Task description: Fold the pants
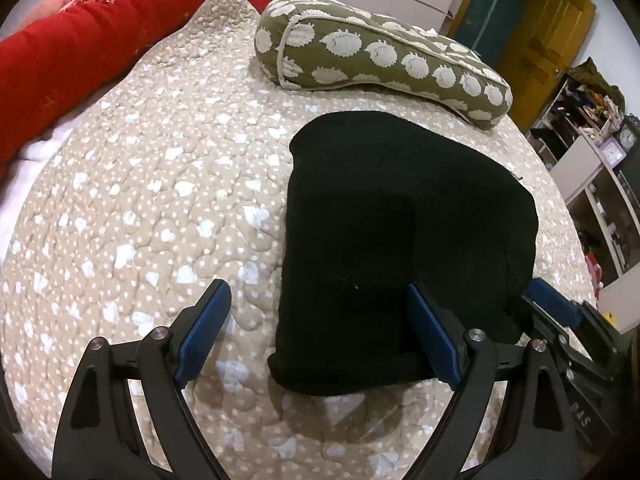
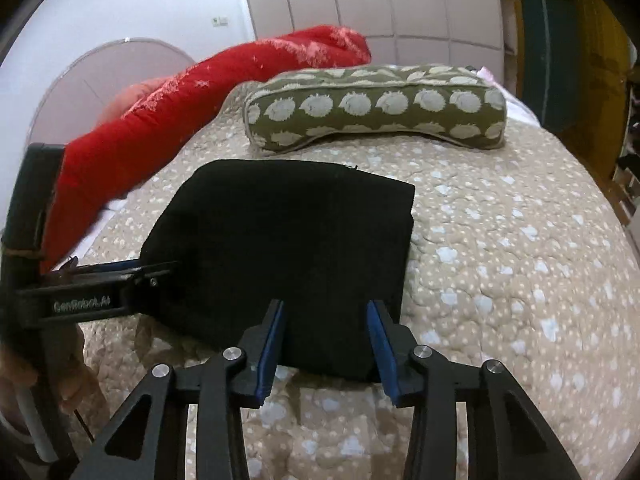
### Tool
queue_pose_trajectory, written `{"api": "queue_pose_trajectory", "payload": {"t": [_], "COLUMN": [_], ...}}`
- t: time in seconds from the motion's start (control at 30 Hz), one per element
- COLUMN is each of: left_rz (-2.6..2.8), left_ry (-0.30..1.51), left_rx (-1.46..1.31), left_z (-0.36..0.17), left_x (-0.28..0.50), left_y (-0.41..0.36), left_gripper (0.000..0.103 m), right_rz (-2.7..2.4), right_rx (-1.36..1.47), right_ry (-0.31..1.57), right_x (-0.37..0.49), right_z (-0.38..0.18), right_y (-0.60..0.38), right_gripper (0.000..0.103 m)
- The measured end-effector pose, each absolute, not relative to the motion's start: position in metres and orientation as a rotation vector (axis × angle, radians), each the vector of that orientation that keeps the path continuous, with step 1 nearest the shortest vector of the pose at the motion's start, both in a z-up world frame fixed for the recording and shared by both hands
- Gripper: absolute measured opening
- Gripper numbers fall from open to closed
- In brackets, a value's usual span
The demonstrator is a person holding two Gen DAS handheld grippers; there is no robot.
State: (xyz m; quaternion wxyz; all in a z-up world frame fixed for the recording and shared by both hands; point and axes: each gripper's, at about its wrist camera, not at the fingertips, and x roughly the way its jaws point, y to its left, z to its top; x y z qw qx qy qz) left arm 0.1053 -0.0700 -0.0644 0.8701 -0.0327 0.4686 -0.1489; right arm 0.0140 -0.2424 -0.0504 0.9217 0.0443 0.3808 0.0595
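Here the black pants (image 1: 400, 232) lie folded into a compact, roughly square bundle on the beige quilted bedspread (image 1: 140, 200) dotted with white, just in front of an olive bolster pillow (image 1: 372, 52) patterned with pale hedgehog shapes. A red blanket (image 1: 80, 44) is bunched along the far left edge of the bed. The left gripper (image 1: 320, 332) hangs above the near left corner of the bundle with its jaws spread wide: one blue pad sits over bare bedspread, the other over the black cloth, and neither presses on anything. The right gripper (image 2: 326, 344) straddles the near edge of the pants, its blue pads standing apart on either side of a strip of fabric without pinching it, so it too is released. In the right wrist view the left gripper (image 2: 132, 272) shows side-on at the bundle's left edge. Shelves (image 1: 592, 152) with clutter stand beyond the bed.
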Motion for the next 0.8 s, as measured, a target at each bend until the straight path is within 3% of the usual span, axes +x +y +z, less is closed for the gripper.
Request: {"api": "queue_pose_trajectory", "payload": {"t": [0.3, 0.5, 0.8], "left_rz": [-0.283, -0.282, -0.269], "left_ry": [0.972, 0.967, 0.956], "left_rx": [-0.019, -0.003, -0.014], "left_z": [-0.057, -0.057, -0.059], "left_x": [0.106, 0.107, 0.107], "left_y": [-0.082, -0.086, -0.085], "left_gripper": [0.089, 0.089, 0.089], "right_rz": [0.128, 0.100, 0.107], "right_rx": [0.120, 0.126, 0.050], "right_ry": [0.716, 0.851, 0.805], "right_x": [0.043, 0.096, 0.050], "right_z": [-0.012, -0.046, -0.022], "right_y": [-0.243, -0.237, -0.231], "right_gripper": [0.040, 0.041, 0.043]}}
